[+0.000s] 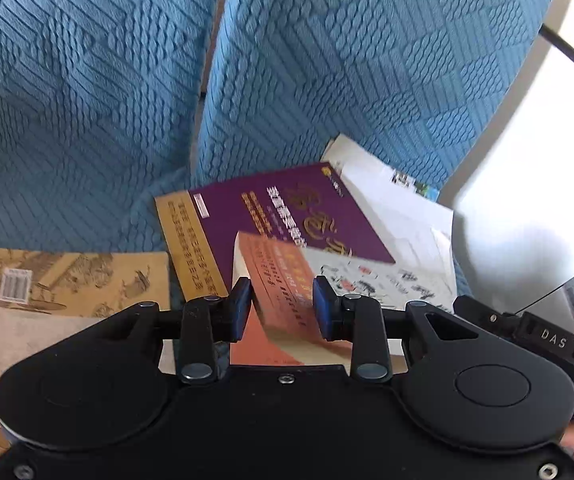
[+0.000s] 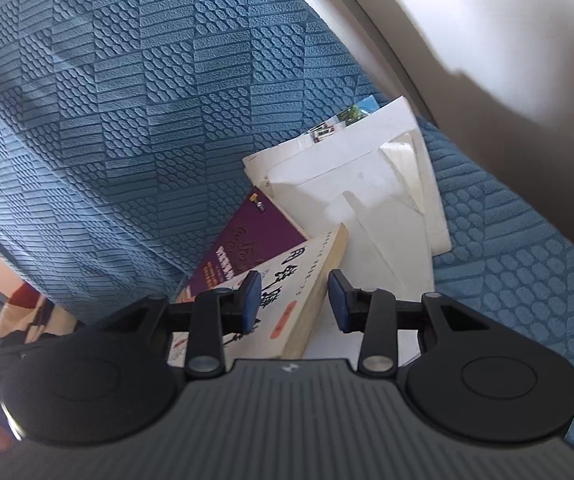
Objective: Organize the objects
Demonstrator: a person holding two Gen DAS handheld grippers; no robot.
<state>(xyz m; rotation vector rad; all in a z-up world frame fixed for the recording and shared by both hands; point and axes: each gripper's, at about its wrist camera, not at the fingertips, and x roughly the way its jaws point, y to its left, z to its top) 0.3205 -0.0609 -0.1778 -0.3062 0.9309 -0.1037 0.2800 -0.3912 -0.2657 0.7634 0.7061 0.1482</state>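
Daylight came in hard from the right: the wall (image 1: 527, 184) in the left wrist view was blown out to near white, while the blue sofa cover (image 1: 87, 80) fell into shade toward the left edge. Motion blur smeared the print on the purple book (image 1: 287, 216) and softened the white papers (image 2: 351, 184). Fisheye bending curved both frames' edges, corners dark, gripper bodies underexposed.
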